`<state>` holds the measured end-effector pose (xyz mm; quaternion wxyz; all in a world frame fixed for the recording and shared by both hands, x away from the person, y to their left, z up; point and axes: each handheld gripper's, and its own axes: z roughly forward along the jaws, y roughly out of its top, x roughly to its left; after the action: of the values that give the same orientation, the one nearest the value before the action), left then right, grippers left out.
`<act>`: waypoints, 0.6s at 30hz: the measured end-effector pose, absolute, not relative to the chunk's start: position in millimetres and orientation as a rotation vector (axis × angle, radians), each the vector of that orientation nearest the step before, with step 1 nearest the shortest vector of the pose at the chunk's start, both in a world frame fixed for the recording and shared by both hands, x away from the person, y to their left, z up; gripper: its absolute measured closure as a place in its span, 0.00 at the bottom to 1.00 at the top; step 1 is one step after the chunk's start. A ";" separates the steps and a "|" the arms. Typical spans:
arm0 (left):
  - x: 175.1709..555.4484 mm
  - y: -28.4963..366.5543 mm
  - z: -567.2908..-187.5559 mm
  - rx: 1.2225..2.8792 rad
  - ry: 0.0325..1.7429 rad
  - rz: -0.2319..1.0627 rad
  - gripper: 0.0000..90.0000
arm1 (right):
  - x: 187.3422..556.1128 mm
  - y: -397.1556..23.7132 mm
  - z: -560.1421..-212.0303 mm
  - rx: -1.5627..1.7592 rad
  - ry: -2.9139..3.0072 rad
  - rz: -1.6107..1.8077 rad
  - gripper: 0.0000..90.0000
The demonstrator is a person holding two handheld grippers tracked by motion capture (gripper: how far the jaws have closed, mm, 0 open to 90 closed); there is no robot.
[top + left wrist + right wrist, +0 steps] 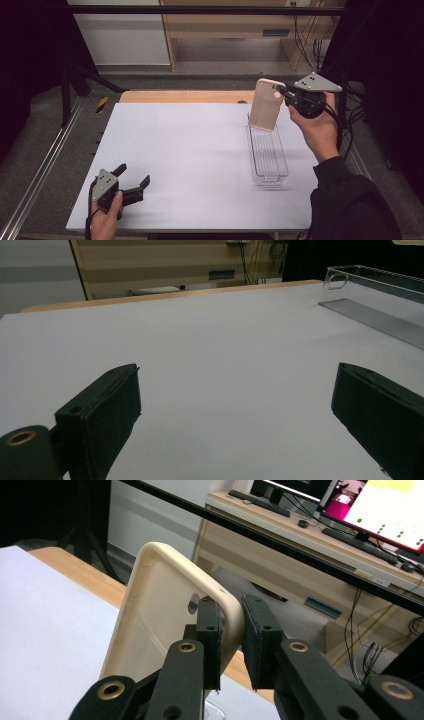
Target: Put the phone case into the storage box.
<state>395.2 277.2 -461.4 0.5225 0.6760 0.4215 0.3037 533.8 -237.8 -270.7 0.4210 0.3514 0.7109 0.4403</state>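
Lab: framed rig [200,10], monitors [385,505]

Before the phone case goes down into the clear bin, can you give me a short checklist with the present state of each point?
1. Right hand-held gripper shut on the phone case: ok.
2. Grip is at one edge only, so the hold may be weak: cannot tell.
3. Case is above the far end of the bin: ok.
4. Bin looks empty: ok.
5. Left hand-held gripper open and away from the bin: ok.
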 end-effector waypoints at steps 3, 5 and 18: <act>395.7 278.2 -461.5 1.613 1.007 0.731 0.06 | 537.8 -244.3 -273.6 0.901 1.770 1.101 0.88; 395.5 278.9 -461.0 1.606 1.005 0.737 0.06 | 540.8 -247.6 -276.6 0.909 1.768 1.095 0.88; 395.4 275.7 -460.4 1.595 0.967 0.773 0.06 | 562.9 -247.6 -303.4 0.915 1.805 1.051 0.88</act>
<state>395.4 275.7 -460.4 0.5323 0.6688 0.4054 0.3240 562.9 -247.6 -303.4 0.4172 0.3648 0.7194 0.4188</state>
